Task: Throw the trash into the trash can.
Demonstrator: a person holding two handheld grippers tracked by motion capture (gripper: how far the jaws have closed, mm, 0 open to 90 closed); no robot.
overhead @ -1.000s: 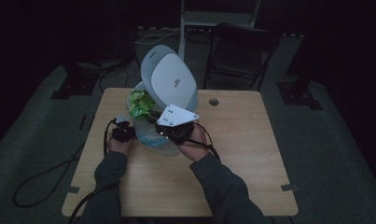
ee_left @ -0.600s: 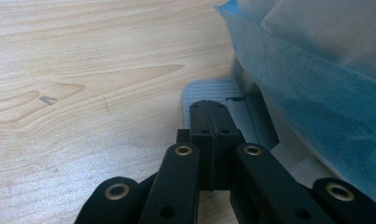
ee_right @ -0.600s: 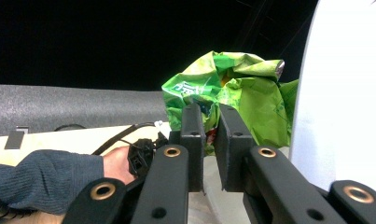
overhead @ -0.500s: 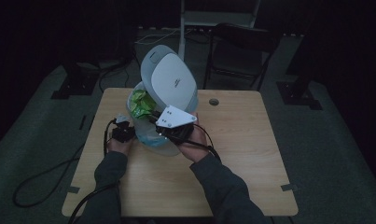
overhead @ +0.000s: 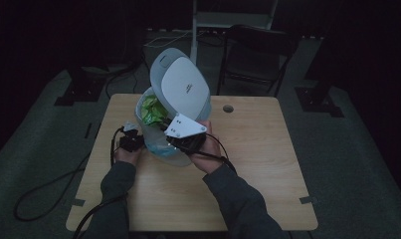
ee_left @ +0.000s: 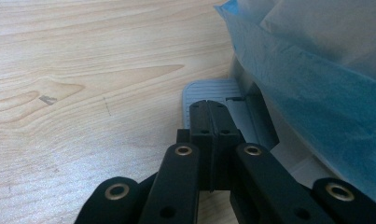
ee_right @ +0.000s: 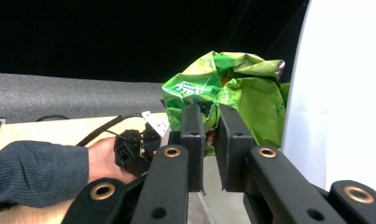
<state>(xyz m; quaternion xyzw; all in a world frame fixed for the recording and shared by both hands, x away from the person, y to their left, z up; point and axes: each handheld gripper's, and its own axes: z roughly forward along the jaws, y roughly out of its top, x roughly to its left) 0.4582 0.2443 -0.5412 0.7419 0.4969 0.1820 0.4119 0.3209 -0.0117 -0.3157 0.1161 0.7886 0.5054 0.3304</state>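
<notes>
Here, on a pale wooden desk (overhead: 267, 164), stands a small white plastic pedal bin (overhead: 160, 144) lined with a blue plastic bag (ee_left: 316, 93), its grey domed lid (overhead: 183, 89) raised toward twelve o'clock.

At about nine o'clock from the bin, the left hand-held gripper (ee_left: 209, 109) has its jaws pressed together, with the tips resting on the bin's grey ribbed foot pedal (ee_left: 199, 91).

At about four o'clock from the bin's mouth, the right hand-held gripper (ee_right: 206, 123) pinches a crumpled green foil snack wrapper (ee_right: 232, 88), which sits just over the rim beside the lid.

To do this step well, I judge the left gripper should keep steady pressure on the pedal so the lid stays up. The right should carry the wrapper deeper, well clear of the rim, before letting go, so it does not spring back out.
</notes>
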